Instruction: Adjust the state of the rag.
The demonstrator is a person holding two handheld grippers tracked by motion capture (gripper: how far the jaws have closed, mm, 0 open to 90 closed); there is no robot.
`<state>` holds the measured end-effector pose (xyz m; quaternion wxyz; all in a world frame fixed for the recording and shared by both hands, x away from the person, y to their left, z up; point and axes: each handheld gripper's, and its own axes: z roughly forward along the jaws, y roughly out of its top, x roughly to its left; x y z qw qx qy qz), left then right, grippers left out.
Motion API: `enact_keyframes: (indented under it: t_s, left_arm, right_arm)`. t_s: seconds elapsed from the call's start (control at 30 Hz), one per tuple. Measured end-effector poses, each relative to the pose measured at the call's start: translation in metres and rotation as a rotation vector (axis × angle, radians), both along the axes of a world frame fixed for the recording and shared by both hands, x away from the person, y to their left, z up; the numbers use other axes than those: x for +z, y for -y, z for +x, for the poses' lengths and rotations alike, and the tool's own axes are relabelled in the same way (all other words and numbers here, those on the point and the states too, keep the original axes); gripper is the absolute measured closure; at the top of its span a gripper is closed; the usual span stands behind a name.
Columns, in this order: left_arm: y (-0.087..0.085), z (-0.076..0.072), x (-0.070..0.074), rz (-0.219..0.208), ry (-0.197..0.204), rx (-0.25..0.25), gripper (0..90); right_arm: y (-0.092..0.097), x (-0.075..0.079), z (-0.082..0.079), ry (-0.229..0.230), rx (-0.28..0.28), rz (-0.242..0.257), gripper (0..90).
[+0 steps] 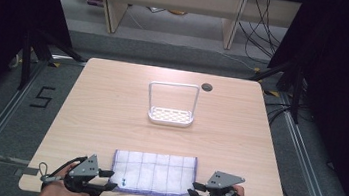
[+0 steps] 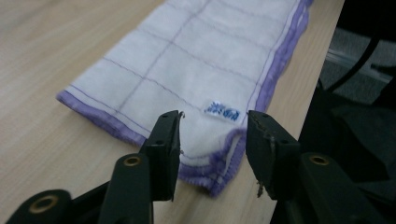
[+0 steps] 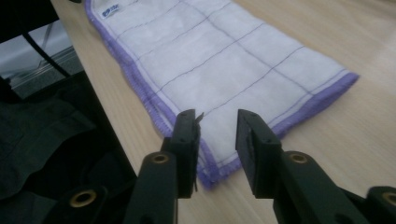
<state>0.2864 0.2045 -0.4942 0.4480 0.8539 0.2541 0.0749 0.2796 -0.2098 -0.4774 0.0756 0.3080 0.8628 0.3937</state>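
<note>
the desk carries a white rack at centre frame, untouched, while the folded cloth lies flat at the lower edge, the left gripper and right gripper straddling its near corners, jaws apart, nothing clamped yet.

— Where are the hands?
— Both come in at the bottom of the high view, low and level, and each holds a gripper pointing inward at the other. The left gripper sits at the left, the right gripper at the right, each with its grey plate on top.
— And the jaws?
— Parted on both. In the left gripper view its gap is the wider one; in the right gripper view the jaws stand closer. Nothing is pinched by either.
</note>
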Motion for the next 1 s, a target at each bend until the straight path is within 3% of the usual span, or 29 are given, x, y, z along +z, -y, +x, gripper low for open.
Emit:
enact_keyframes:
  t_s: [0.07, 0.1, 0.2, 0.23, 0.27, 0.3, 0.33, 0.37, 0.4, 0.43, 0.47, 0.53, 0.57, 0.63, 0.73, 0.8, 1.0]
  left_arm:
    - [-0.001, 0.004, 0.005, -0.022, -0.002, 0.045, 48.0]
    - [-0.001, 0.004, 0.005, -0.022, -0.002, 0.045, 46.4]
    - [-0.004, 0.026, 0.008, -0.021, 0.011, 0.101, 44.8]
    - [-0.004, 0.026, 0.008, -0.021, 0.011, 0.101, 43.7]
    - [-0.004, 0.039, 0.007, -0.004, 0.015, 0.144, 43.2]
    - [-0.004, 0.039, 0.007, -0.004, 0.015, 0.144, 43.2]
    - [-0.006, 0.054, 0.007, 0.043, 0.016, 0.142, 43.1]
    - [-0.004, 0.060, 0.006, 0.025, 0.012, 0.165, 42.9]
    - [-0.005, 0.066, 0.006, 0.045, 0.009, 0.158, 42.9]
    - [-0.005, 0.066, 0.006, 0.045, 0.009, 0.158, 42.9]
    - [-0.004, 0.077, 0.004, 0.057, -0.001, 0.161, 42.9]
    - [-0.001, 0.084, 0.002, 0.040, -0.023, 0.178, 44.3]
    - [-0.001, 0.087, 0.002, 0.065, -0.025, 0.158, 45.3]
    - [0.000, 0.089, 0.001, 0.069, -0.030, 0.160, 46.6]
    - [0.003, 0.091, -0.006, 0.118, -0.040, 0.136, 48.0]
    - [0.004, 0.090, -0.010, 0.109, -0.050, 0.138, 49.8]
    - [0.006, 0.088, -0.018, 0.139, -0.063, 0.114, 53.4]
  right_arm:
    - [0.003, 0.003, 0.002, 0.000, -0.046, 0.013, 63.7]
    - [0.003, 0.003, 0.003, -0.004, -0.069, 0.017, 62.9]
    - [0.006, 0.002, 0.009, -0.018, -0.108, 0.011, 60.5]
    - [0.006, 0.002, 0.009, -0.018, -0.108, 0.011, 60.5]
    - [0.005, 0.001, 0.010, -0.030, -0.162, -0.012, 57.9]
    - [0.005, 0.000, 0.013, -0.003, -0.159, -0.035, 56.5]
    - [0.004, -0.001, 0.013, -0.021, -0.175, -0.042, 54.9]
    - [0.004, -0.001, 0.014, -0.009, -0.178, -0.045, 53.2]
    - [0.002, -0.001, 0.011, -0.029, -0.207, -0.054, 51.9]
    - [0.002, -0.001, 0.011, -0.029, -0.207, -0.054, 51.9]
    - [-0.001, -0.004, 0.011, -0.004, -0.190, -0.073, 50.7]
    - [-0.007, -0.005, 0.007, -0.018, -0.195, -0.089, 50.7]
    - [-0.009, -0.006, 0.005, -0.011, -0.190, -0.100, 50.7]
    - [-0.011, -0.006, 0.004, -0.010, -0.186, -0.114, 50.6]
    - [-0.018, -0.010, 0.001, -0.005, -0.183, -0.138, 50.4]
    - [-0.021, -0.013, -0.001, -0.016, -0.201, -0.134, 50.0]
    - [-0.029, -0.021, -0.004, -0.013, -0.195, -0.219, 47.4]
